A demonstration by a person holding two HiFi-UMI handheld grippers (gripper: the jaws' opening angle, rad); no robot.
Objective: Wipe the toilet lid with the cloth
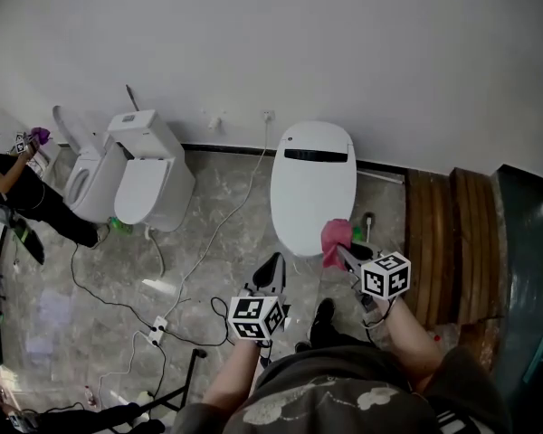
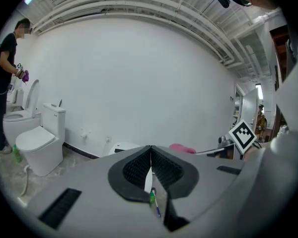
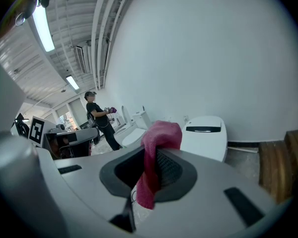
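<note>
The pink cloth (image 3: 161, 135) looks soft, light and floppy. The right gripper (image 3: 154, 165) pinches a bunched fold of it in its jaws, a good place to hold. The jaws of the left gripper (image 2: 150, 166) are pressed together, empty.

Head view, left edge: second person (image 1: 23, 197) cut off by frame; purple thing (image 1: 40, 136) in hands too small to tell. Green item (image 1: 119, 226) at base of second toilet (image 1: 149, 183) unidentifiable. Centre: pink cloth (image 1: 336, 240) hides lower right rim of toilet lid (image 1: 313, 188). Left gripper view: toilet lid mostly hidden behind left gripper (image 2: 150, 155), only sliver shows at lower centre.
</note>
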